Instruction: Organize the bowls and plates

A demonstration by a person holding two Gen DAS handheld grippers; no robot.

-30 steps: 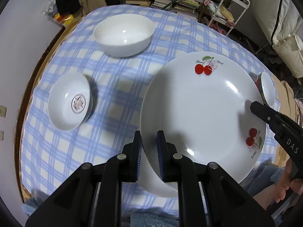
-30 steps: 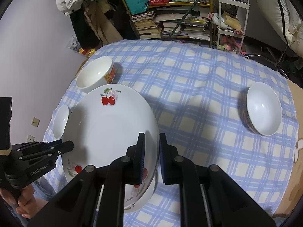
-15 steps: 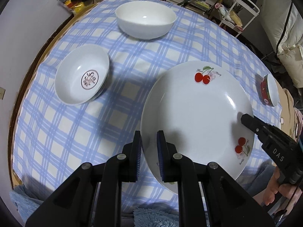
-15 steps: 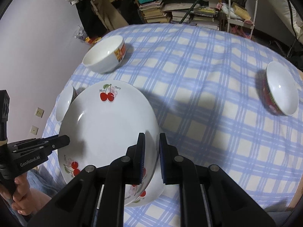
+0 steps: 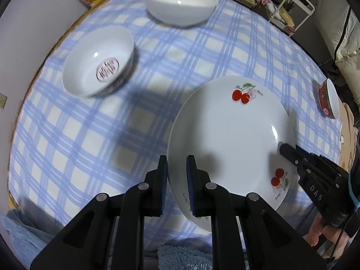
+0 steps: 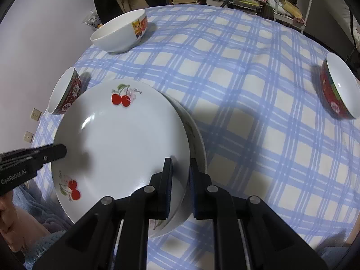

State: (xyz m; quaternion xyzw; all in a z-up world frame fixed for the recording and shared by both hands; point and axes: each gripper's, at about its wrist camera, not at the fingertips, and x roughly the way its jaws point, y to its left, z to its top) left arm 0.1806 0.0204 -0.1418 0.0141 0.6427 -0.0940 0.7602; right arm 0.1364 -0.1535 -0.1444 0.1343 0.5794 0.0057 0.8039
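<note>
Though plain white, cherry plate (image 5: 227,135) has 2 red cherry prints.

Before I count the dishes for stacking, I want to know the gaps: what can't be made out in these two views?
- Lower plate: right wrist view shows only a sliver; the cherry plate covers the rest.
- Contact between the two plates: cannot tell, hidden by the top plate.
- Small print by the cherries: too small to read in both views.
- Bowl with a red mark inside: blurred in the left wrist view, mark unreadable.
- Red bowl: squeezed near the edge of the left wrist view.
</note>
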